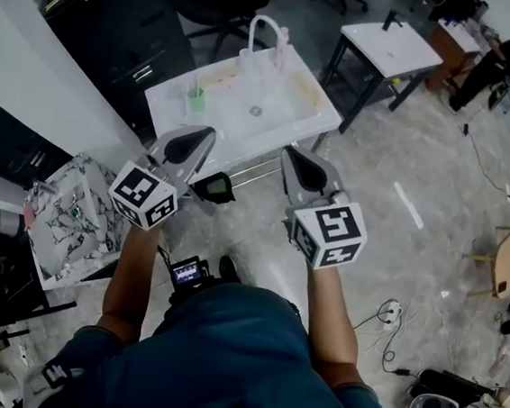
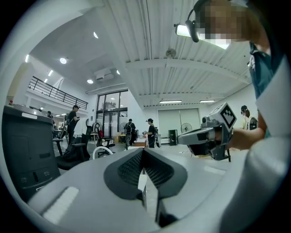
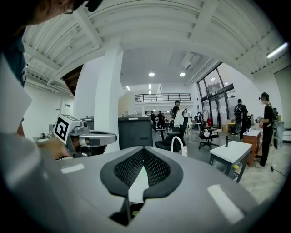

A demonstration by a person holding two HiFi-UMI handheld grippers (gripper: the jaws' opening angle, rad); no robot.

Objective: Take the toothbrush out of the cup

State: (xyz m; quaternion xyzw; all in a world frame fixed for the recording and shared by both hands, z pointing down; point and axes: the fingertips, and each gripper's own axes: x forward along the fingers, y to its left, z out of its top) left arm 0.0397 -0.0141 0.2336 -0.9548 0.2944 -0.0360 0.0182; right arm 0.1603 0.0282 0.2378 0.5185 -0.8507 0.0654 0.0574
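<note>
A small green cup (image 1: 196, 102) stands on the left part of a white sink table (image 1: 329, 118); a thin toothbrush (image 1: 195, 85) seems to stick up out of it, too small to be sure. A white faucet (image 1: 266, 28) rises at the table's far edge. My left gripper (image 1: 203, 133) hovers over the table's near edge, short of the cup, jaws shut and empty. My right gripper (image 1: 289, 153) is beside it to the right, also shut and empty. In the left gripper view the shut jaws (image 2: 142, 150) point level across the room; the right gripper view (image 3: 144, 150) shows the same.
A second white table (image 1: 394, 46) stands beyond at the right, and a black office chair (image 1: 226, 1) and a dark cabinet (image 1: 120, 21) stand behind the sink. A marbled box (image 1: 72, 216) sits at my left. Cables (image 1: 387, 326) lie on the floor. People stand in the distance.
</note>
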